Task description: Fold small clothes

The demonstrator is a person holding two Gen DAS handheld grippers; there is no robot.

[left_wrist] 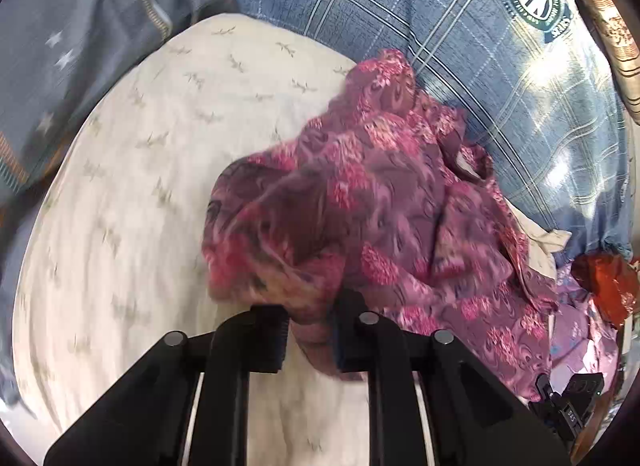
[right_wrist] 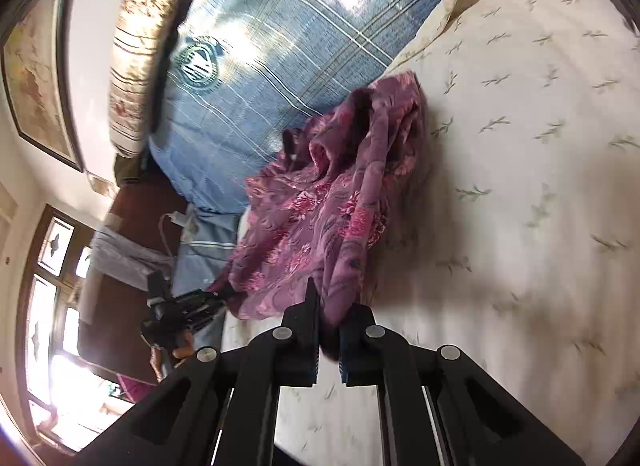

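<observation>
A crumpled purple garment with pink flowers (left_wrist: 360, 193) lies on a cream bedcover (left_wrist: 140, 185) and rises in a bunched heap. My left gripper (left_wrist: 310, 340) is shut on a fold at its near edge, with the cloth pinched between the black fingers. In the right wrist view the same garment (right_wrist: 320, 201) trails down to my right gripper (right_wrist: 329, 340), which is shut on another edge of it. The right gripper (left_wrist: 568, 406) also shows at the lower right of the left wrist view. The left gripper (right_wrist: 180, 314), held by a hand, shows at the garment's far corner.
A blue plaid pillow (left_wrist: 400, 5) with a round green badge lies behind the garment. Grey star-print fabric (left_wrist: 60, 45) borders the cream cover (right_wrist: 520, 185) on the left. An orange-red item (left_wrist: 604, 282) sits at the right edge. A window (right_wrist: 52, 266) and a framed picture (right_wrist: 32, 73) are on the wall.
</observation>
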